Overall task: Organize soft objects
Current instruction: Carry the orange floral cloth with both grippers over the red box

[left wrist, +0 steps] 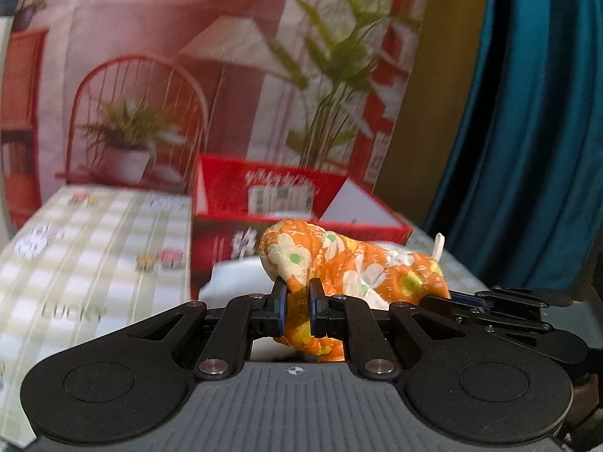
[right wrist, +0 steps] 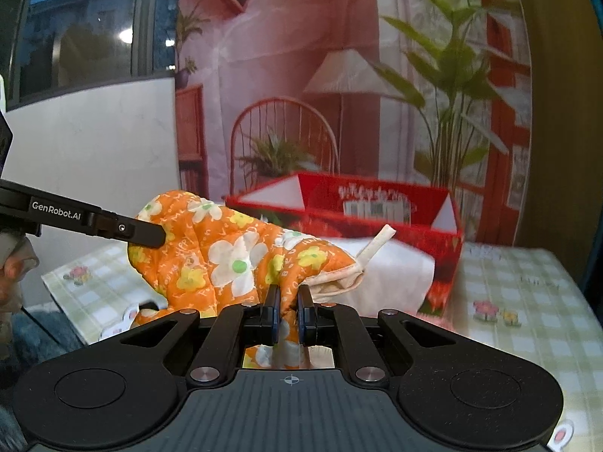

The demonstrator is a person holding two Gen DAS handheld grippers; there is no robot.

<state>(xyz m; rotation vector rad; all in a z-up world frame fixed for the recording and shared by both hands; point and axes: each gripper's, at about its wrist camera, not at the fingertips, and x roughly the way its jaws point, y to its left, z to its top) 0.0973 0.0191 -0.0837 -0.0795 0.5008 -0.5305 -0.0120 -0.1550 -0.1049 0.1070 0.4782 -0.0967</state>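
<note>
An orange oven mitt with white and yellow flowers [left wrist: 339, 260] is held up between both grippers, above the table. My left gripper [left wrist: 298, 301] is shut on the mitt's finger end. My right gripper [right wrist: 288, 303] is shut on the mitt's cuff end [right wrist: 241, 252], next to its cream hanging loop [right wrist: 373, 245]. The left gripper's fingers [right wrist: 143, 231] show in the right wrist view, clamped on the mitt's far end. The right gripper's body [left wrist: 508, 301] shows at the right of the left wrist view.
An open red cardboard box [left wrist: 301, 203] stands just behind the mitt on the green checked tablecloth [left wrist: 94, 248]; it also shows in the right wrist view [right wrist: 380, 203]. Something white [right wrist: 399, 271] lies below the mitt. A printed backdrop and a teal curtain [left wrist: 535, 113] hang behind.
</note>
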